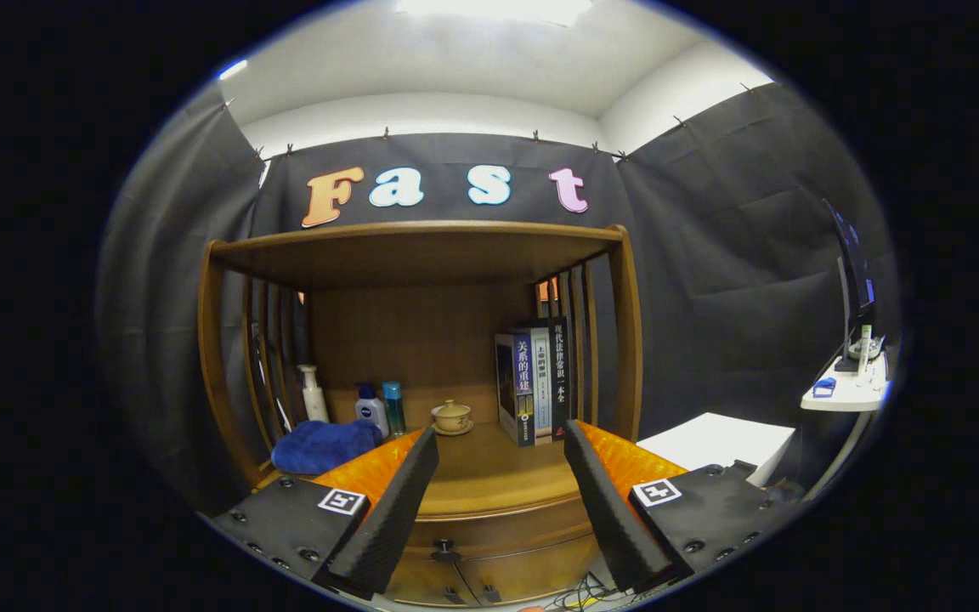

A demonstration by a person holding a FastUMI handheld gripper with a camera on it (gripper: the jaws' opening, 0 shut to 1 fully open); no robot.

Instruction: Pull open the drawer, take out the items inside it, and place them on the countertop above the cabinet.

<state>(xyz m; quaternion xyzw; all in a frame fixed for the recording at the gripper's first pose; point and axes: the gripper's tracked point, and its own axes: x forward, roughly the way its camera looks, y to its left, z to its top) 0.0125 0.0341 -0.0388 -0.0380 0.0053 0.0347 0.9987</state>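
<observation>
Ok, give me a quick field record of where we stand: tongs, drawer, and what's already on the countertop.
tongs: open, holding nothing, raised in front of the cabinet
drawer: shut, its knob between and below the fingers
countertop: blue towel, white bottle, lotion bottle, teal bottle, lidded teacup on saucer, upright books
task progress: drawer not yet pulled

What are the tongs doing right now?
Tongs: open, holding nothing, in front of the closed drawer.
</observation>
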